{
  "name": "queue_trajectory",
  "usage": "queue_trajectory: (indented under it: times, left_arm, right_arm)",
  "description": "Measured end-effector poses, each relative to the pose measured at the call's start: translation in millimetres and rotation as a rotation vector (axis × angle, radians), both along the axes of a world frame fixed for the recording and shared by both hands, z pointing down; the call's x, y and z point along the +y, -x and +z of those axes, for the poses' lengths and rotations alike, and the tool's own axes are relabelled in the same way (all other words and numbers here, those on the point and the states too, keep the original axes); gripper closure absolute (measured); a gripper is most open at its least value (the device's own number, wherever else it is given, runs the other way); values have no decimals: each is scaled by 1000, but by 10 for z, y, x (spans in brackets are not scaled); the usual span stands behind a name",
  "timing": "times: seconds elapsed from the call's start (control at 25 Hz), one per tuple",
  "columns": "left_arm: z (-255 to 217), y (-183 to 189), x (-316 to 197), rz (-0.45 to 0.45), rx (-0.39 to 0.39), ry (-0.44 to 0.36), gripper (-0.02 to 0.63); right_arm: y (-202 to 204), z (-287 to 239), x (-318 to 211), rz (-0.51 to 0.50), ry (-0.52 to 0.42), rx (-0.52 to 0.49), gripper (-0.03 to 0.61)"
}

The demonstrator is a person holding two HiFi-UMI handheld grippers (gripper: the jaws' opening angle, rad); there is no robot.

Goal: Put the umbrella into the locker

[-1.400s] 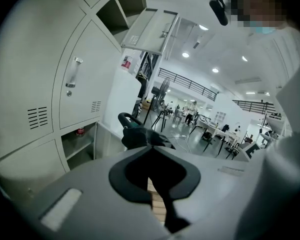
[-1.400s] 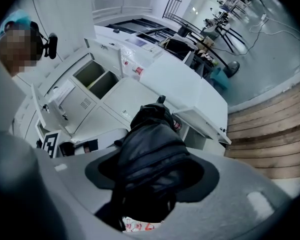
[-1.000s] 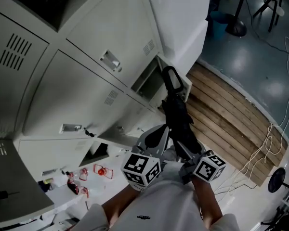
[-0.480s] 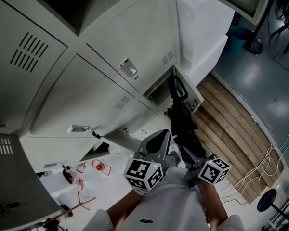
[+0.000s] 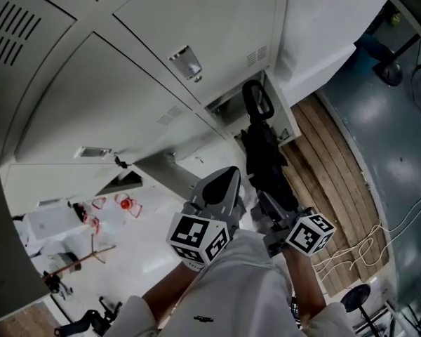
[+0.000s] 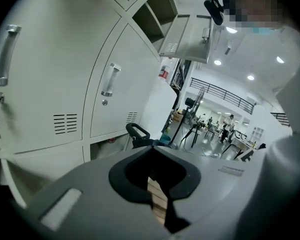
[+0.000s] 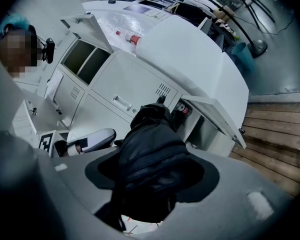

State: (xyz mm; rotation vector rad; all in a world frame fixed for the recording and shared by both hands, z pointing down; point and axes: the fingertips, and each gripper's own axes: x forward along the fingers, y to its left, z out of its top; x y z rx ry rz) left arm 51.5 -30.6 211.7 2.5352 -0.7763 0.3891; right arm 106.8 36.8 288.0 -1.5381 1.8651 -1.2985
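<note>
A black folded umbrella [image 5: 266, 161] points its looped handle [image 5: 257, 101] at the mouth of an open low locker compartment [image 5: 226, 108]. My right gripper [image 5: 270, 206] is shut on the umbrella's lower bundle; in the right gripper view the dark fabric [image 7: 150, 154] fills the space between the jaws, with the open compartment [image 7: 202, 131] just beyond. My left gripper [image 5: 228, 180] hovers beside the umbrella on its left, jaws together with nothing in them. In the left gripper view the umbrella handle [image 6: 138, 134] shows ahead of the jaws [image 6: 155, 186].
The compartment's door [image 5: 289, 121] hangs open to the right. A slatted wooden platform [image 5: 330, 188] runs alongside the lockers, with cables [image 5: 382, 234] beyond it. Red-and-white small items [image 5: 126, 203] and a tripod lie on the pale floor at left. The other locker doors [image 5: 126, 97] are closed.
Both grippers have carried the umbrella forward, and its handle now sits at the compartment's mouth. The head view has swung, so the lockers fill more of it.
</note>
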Motion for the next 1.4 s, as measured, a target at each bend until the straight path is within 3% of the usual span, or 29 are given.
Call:
queue_trajectory:
  times: [0.2,0.64,1.0,1.4]
  left_arm:
    - [32,-27,-37,-71,17,-19,595]
    - [356,124,13,-270,56,18,595]
    - [698,198,-37,-254,27,1,595]
    - [1035,283,-165,-279,13,17,595]
  right_arm:
    - [-109,64,-54,-52,2,11,291]
    - [-177,368,-38,-202,64,43,291]
    - [-41,638,-161,-233,73,15,291]
    - [-4,999,-391,-239,72,54,291]
